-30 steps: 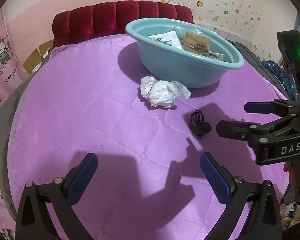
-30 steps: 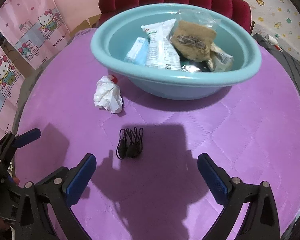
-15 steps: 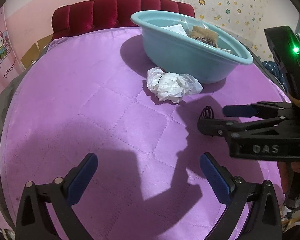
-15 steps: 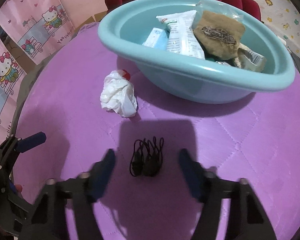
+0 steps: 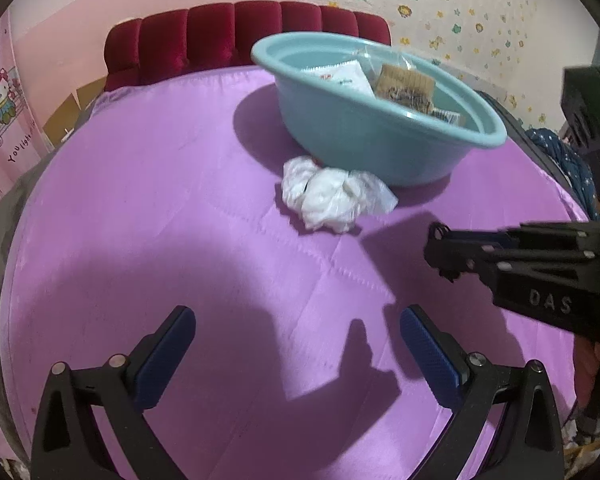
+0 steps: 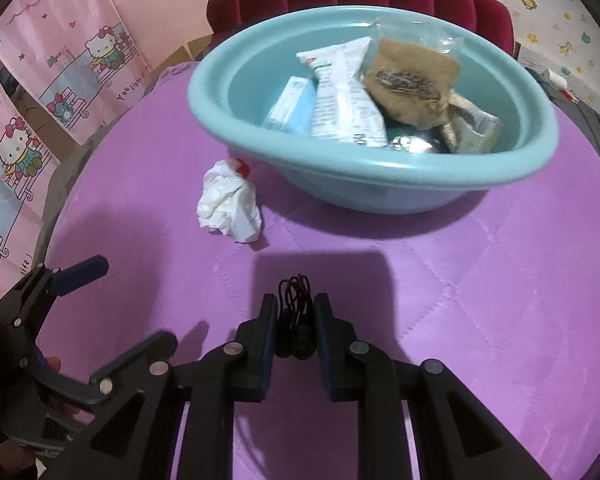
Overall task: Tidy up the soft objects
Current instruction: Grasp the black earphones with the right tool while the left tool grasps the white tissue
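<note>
Looking along your left gripper (image 5: 298, 354), its jaws stand wide apart over bare purple quilt (image 5: 160, 200) at lower centre; the white crumpled bag (image 5: 332, 194) lies mid-frame, touching the teal basin (image 5: 380, 152).

In the right view, your right gripper (image 6: 296, 330) has just been closing and pinches the black cord bundle (image 6: 295, 320) at lower centre.

A small coiled black cord (image 6: 295, 322) sits on the purple quilted bed (image 6: 480, 280), pinched between blue pads. Nearby, a crumpled white plastic bag (image 6: 230, 208) lies beside a teal basin (image 6: 380, 176) holding soft packets (image 6: 346, 96).
</note>
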